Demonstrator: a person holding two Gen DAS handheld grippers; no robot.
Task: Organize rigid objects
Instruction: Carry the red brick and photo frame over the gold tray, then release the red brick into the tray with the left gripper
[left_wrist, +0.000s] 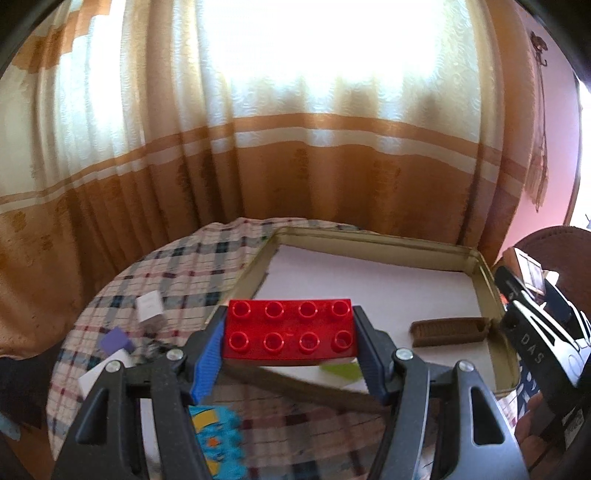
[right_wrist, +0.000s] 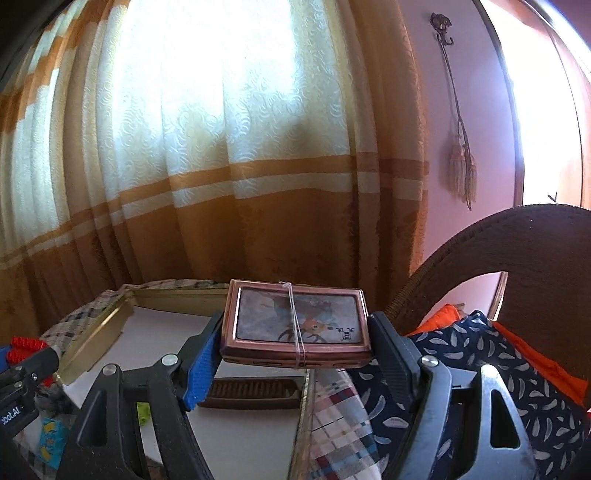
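Two wrist fisheyes look forward and slightly down along their jaws, close above a white-lined tray (left_wrist: 373, 236) (right_wrist: 173, 293), both facing the striped curtain (left_wrist: 295, 166) (right_wrist: 221, 177).

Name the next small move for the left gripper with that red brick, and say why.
Probably carry it forward over the tray's near rim and lower it. The left gripper is shut on the red brick just above that rim, and the white tray floor beyond is bare left of the brown comb.
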